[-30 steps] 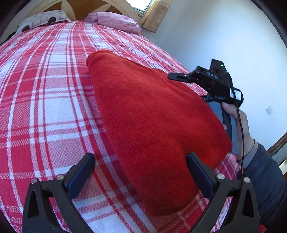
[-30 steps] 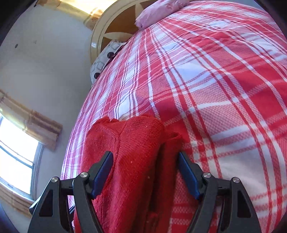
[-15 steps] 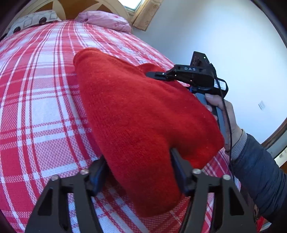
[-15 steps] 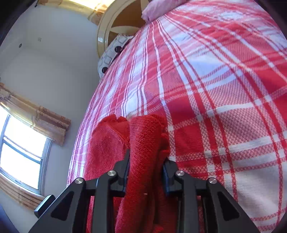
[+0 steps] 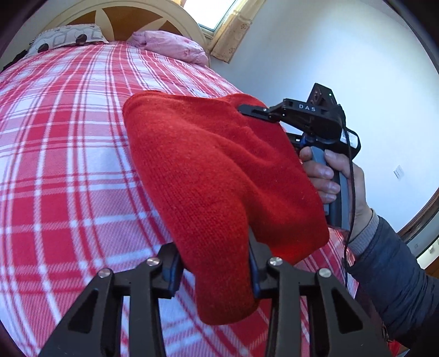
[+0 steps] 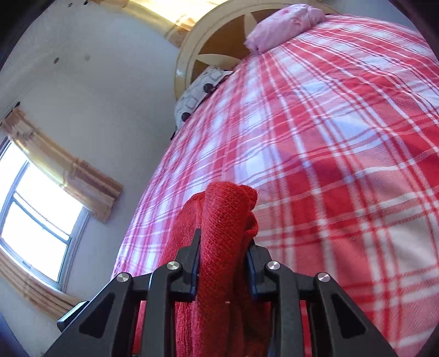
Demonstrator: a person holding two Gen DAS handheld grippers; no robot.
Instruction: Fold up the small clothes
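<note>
A red knitted garment (image 5: 219,178) hangs lifted over the red-and-white plaid bed (image 5: 68,164), held at two spots. In the left wrist view my left gripper (image 5: 215,263) has its jaws closing on the near bunched end, and the pads press into the knit. My right gripper (image 5: 248,109), held by a person's hand (image 5: 329,175), bites the garment's far right edge. In the right wrist view the right gripper (image 6: 223,263) is shut on a thick fold of the red garment (image 6: 225,208), which rises between the fingers above the bed (image 6: 329,164).
A pink pillow (image 5: 175,48) and a grey patterned pillow (image 5: 65,37) lie against the round headboard (image 5: 123,22) at the far end. A white wall stands to the right of the bed. A curtained window (image 6: 27,219) is on the left in the right wrist view.
Both grippers went from open around the garment lying on the bed to shut on it. Both then rose, lifting the red garment off the bedspread.
</note>
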